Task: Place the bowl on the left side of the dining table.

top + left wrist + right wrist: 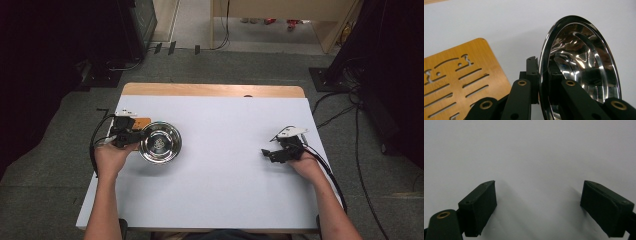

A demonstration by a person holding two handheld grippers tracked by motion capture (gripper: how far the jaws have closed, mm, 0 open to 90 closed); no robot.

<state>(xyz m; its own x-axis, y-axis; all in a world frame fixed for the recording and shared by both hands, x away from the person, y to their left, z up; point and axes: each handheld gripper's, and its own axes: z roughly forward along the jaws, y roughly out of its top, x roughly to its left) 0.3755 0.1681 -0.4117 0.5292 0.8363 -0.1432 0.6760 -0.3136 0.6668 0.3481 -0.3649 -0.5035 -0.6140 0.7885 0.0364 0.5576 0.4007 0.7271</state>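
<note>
Steel bowl point(160, 142) on left part of white tabletop point(225, 170), wooden slotted board point(456, 80) just beside it. Left claw point(541, 82) pinching bowl rim (one jaw outside, one inside). Bowl maybe slightly tilted, hard to judge. Right claw point(539, 207) spread wide, nothing between jaws, well apart on tabletop's right side.

High view: fixed above person's side, faces forward and down, far, takes in whole white-covered table point(225, 185).
Left gripper view: very near, along own jaws, at shiny round steel bowl point(584, 67) rim and slotted orange wooden board point(456, 77); both shared with high view.
Right gripper view: near, low, facing bare white tabletop.
</note>
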